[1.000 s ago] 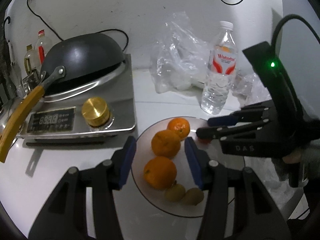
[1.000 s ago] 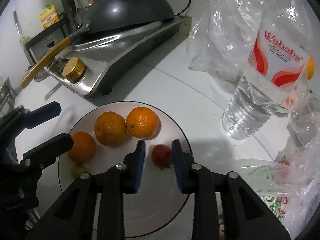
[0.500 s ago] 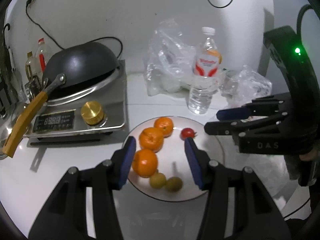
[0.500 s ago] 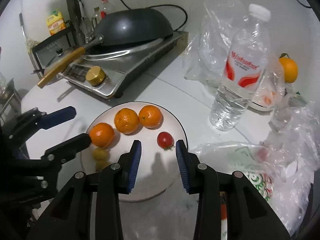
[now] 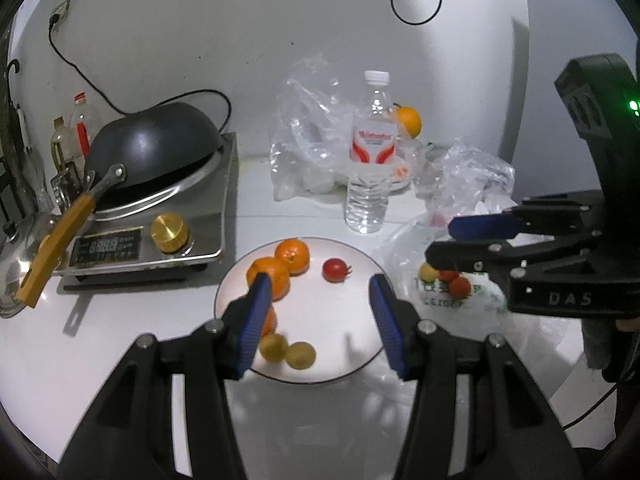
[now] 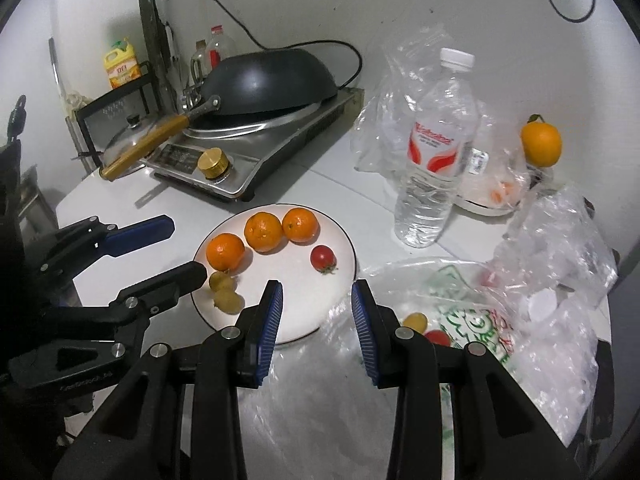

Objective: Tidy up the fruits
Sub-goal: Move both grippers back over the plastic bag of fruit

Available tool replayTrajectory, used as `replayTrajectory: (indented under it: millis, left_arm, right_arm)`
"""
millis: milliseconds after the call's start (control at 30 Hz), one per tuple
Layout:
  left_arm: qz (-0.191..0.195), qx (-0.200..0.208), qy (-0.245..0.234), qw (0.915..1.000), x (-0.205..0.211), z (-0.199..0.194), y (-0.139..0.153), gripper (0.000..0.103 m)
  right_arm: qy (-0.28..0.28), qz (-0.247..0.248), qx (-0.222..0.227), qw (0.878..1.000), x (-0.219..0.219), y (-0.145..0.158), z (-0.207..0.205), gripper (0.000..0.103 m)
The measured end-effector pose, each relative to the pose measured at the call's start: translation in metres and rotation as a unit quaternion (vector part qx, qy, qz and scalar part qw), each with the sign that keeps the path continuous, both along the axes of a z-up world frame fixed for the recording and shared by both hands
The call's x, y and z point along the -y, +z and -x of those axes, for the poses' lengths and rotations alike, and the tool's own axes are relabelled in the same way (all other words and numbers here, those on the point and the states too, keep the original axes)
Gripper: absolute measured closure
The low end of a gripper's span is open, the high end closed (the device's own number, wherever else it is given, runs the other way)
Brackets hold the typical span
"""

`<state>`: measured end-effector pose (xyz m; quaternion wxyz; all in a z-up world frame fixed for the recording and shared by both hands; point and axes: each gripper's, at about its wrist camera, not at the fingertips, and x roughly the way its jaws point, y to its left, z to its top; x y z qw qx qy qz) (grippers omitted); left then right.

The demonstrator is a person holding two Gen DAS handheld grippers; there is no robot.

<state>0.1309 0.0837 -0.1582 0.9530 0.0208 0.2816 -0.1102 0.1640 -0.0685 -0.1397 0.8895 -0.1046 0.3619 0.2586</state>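
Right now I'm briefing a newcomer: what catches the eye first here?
The white plate at centre, holding three oranges, a red cherry tomato and two yellowish fruits. Behind it an overturned black wok sits on the cooker, and a water bottle stands right of the plate.

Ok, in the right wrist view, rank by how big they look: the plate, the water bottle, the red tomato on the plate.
1. plate
2. water bottle, close behind, sitting farther back
3. red tomato
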Motion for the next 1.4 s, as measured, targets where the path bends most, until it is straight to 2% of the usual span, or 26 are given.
replayTrajectory:
  millis: [233, 300, 367, 833, 1000, 1400]
  left_arm:
    - [-0.016, 0.011, -0.02, 0.9996, 0.02, 0.008, 0.008, 0.05]
    - [-0.017, 0.02, -0.03, 0.9992, 0.026, 0.012, 0.012, 0.041]
    - [-0.015, 0.025, -0.037, 0.9989, 0.032, 0.014, 0.015, 0.038]
    - [-0.033, 0.018, -0.046, 0.9982, 0.066, 0.024, 0.021, 0.038]
    - [-0.026, 0.006, -0.046, 0.9986, 0.076, 0.023, 0.02, 0.038]
    - [-0.042, -0.01, -0.061, 0.9972, 0.113, 0.019, 0.013, 0.038]
  right_arm:
    - [-0.005, -0.003, 0.003, 1.0, 0.022, 0.0, 0.014, 0.065]
    - [-0.005, -0.003, 0.002, 1.0, 0.027, 0.0, 0.016, 0.065]
    - [-0.008, -0.007, 0.002, 1.0, 0.034, 0.0, 0.017, 0.065]
    - [-0.019, -0.025, 0.014, 0.999, 0.072, 0.003, 0.029, 0.065]
    - [-0.029, -0.031, 0.016, 0.999, 0.091, 0.001, 0.03, 0.065]
    - [-0.059, -0.045, 0.001, 0.997, 0.146, -0.016, 0.026, 0.065]
